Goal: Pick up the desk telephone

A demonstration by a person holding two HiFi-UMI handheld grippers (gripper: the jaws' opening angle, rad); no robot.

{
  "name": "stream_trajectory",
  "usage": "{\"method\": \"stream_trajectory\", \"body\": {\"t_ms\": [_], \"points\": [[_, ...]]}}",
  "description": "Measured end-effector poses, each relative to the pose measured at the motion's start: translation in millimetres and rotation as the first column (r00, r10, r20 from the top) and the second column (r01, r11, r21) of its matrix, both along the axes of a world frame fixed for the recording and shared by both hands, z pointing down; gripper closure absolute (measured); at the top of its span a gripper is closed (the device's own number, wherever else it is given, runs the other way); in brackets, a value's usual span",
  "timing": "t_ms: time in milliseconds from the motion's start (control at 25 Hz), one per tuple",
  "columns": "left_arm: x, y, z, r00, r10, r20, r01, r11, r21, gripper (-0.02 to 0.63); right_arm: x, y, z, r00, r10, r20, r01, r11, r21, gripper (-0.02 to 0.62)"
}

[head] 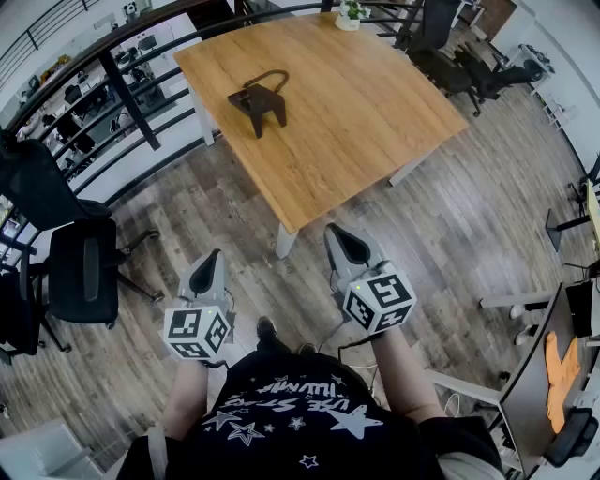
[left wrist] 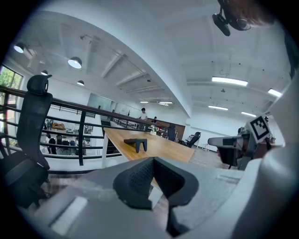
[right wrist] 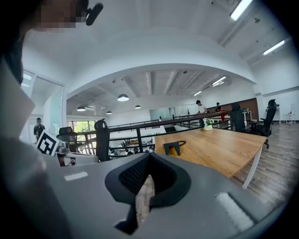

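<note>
The desk telephone, a dark angular unit with a looped cord, sits on the left part of a wooden table. It shows small and far off in the left gripper view and the right gripper view. My left gripper and right gripper hang side by side over the wood floor, short of the table's near corner. Both point toward the table. The left gripper's jaws are together with nothing in them, and so are the right gripper's.
A black railing runs along the table's left side. Black office chairs stand at the left and beyond the table's far right. A small potted plant sits on the table's far edge. Another desk's edge lies at the right.
</note>
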State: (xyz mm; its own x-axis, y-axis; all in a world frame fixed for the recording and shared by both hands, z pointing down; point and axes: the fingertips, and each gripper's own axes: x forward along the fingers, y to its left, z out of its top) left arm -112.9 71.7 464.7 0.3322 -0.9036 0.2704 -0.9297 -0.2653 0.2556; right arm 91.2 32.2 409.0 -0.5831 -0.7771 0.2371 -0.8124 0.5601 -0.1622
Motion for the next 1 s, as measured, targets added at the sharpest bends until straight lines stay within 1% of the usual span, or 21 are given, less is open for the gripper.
{"method": "stream_trajectory", "body": {"t_ms": [240, 400, 560, 680, 840, 1000], "points": [[14.0, 27.5, 2.8, 0.999, -0.032, 0.014, 0.032, 0.999, -0.034, 0.606, 14.4, 23.3, 14.9, 0.999, -0.031, 0.012, 0.032, 0.998, -0.051, 0.595], [19.0, 45.3, 1.0, 0.998, -0.063, 0.016, 0.063, 0.997, -0.034, 0.606, 3.5, 45.4, 26.2, 0.996, -0.093, -0.002, 0.093, 0.994, -0.065, 0.596], [28.0, 63.4, 0.6, 0.997, -0.074, 0.017, 0.075, 0.996, -0.040, 0.606, -1.9, 61.3, 26.1, 0.990, -0.138, 0.001, 0.138, 0.988, -0.065, 0.596], [32.2, 72.2, 0.1, 0.997, -0.077, 0.020, 0.078, 0.995, -0.056, 0.606, 1.7, 65.2, 20.0, 0.989, -0.148, 0.000, 0.148, 0.987, -0.063, 0.596], [29.1, 80.1, 2.2, 0.996, -0.090, 0.020, 0.091, 0.994, -0.065, 0.606, 5.5, 68.8, 22.3, 0.990, -0.144, -0.003, 0.144, 0.987, -0.071, 0.596], [25.0, 79.7, 8.2, 0.996, -0.082, 0.020, 0.084, 0.993, -0.078, 0.606, 0.9, 66.6, 27.7, 0.991, -0.134, -0.003, 0.133, 0.988, -0.080, 0.596]]}}
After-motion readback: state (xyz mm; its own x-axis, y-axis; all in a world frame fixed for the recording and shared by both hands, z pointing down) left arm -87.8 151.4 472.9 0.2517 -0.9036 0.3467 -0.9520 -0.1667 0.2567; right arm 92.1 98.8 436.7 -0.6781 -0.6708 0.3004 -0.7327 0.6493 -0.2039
